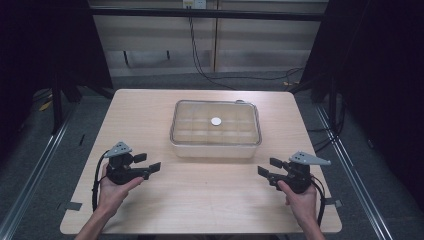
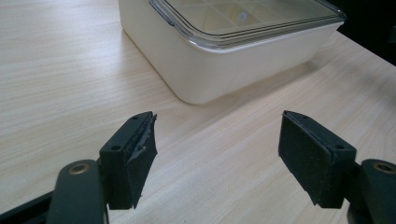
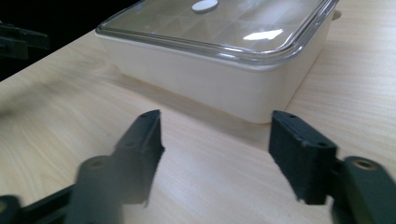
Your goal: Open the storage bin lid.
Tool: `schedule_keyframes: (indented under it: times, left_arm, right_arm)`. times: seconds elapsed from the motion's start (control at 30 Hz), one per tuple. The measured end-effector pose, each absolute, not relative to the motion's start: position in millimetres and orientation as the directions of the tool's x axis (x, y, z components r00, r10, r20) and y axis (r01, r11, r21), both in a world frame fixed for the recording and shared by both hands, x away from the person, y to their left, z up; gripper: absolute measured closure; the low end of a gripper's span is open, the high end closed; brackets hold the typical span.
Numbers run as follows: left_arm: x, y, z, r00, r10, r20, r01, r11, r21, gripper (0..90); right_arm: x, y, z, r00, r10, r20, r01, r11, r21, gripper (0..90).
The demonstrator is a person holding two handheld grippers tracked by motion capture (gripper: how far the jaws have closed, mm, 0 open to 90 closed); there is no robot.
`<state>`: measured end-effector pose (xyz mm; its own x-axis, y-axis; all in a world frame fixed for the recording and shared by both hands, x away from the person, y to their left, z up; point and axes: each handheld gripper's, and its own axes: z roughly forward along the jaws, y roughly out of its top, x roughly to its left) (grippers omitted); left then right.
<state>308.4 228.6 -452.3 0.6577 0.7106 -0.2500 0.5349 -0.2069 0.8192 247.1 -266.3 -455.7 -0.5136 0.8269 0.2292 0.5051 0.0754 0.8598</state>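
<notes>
Cream box (image 1: 215,149) (clear lid (image 1: 216,122), white disc (image 1: 216,121)); left tongs (image 1: 147,163) and right tongs (image 1: 269,167) gape empty.

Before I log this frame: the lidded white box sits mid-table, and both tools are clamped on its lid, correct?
Not quite. The box does sit mid-table with its clear lid on, but the left tool and right tool are open and short of it, as the high view shows.

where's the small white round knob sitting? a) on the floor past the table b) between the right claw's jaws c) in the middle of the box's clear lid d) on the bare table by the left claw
c: the white knob sits at the centre of the clear lid on the cream box, away from both claws.
</notes>
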Motion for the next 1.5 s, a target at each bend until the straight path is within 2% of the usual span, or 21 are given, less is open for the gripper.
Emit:
schedule_keyframes:
  times: [0.07,0.1,0.2,0.7,0.93,1.13,1.3,1.5]
  left_arm:
    - [309.0,229.0,-452.7,0.655,0.712,-0.254,0.537,-0.203,0.819,27.8]
    - [310.9,229.0,-454.4,0.647,0.717,-0.26,0.549,-0.201,0.812,27.4]
    - [314.3,229.6,-457.0,0.641,0.721,-0.264,0.563,-0.207,0.8,26.8]
    - [311.0,228.5,-457.0,0.659,0.708,-0.254,0.561,-0.238,0.793,29.2]
    - [322.7,223.7,-449.7,0.654,0.721,-0.227,0.542,-0.238,0.806,33.0]
    - [333.9,217.1,-444.9,0.667,0.713,-0.217,0.542,-0.264,0.798,31.9]
    - [340.9,211.2,-442.6,0.678,0.693,-0.247,0.551,-0.257,0.794,33.2]
    - [351.9,208.9,-442.4,0.648,0.718,-0.253,0.58,-0.251,0.775,34.1]
  right_arm:
    - [246.7,-267.2,-454.7,-0.509,0.83,0.229,0.507,0.074,0.858,36.7]
    - [246.2,-272.2,-453.8,-0.493,0.838,0.233,0.511,0.062,0.857,33.1]
    - [247.7,-275.7,-454.2,-0.481,0.848,0.221,0.531,0.082,0.844,35.2]
    - [252.9,-265.9,-453.1,-0.529,0.814,0.239,0.551,0.116,0.826,25.4]
    - [266.9,-262.8,-448.8,-0.549,0.799,0.246,0.551,0.124,0.825,25.4]
    - [279.0,-260.8,-443.4,-0.559,0.791,0.249,0.549,0.128,0.826,25.0]
    - [287.2,-265.6,-439.0,-0.543,0.799,0.259,0.558,0.114,0.822,25.0]
    - [305.5,-264.2,-441.4,-0.534,0.799,0.277,0.582,0.109,0.806,26.9]
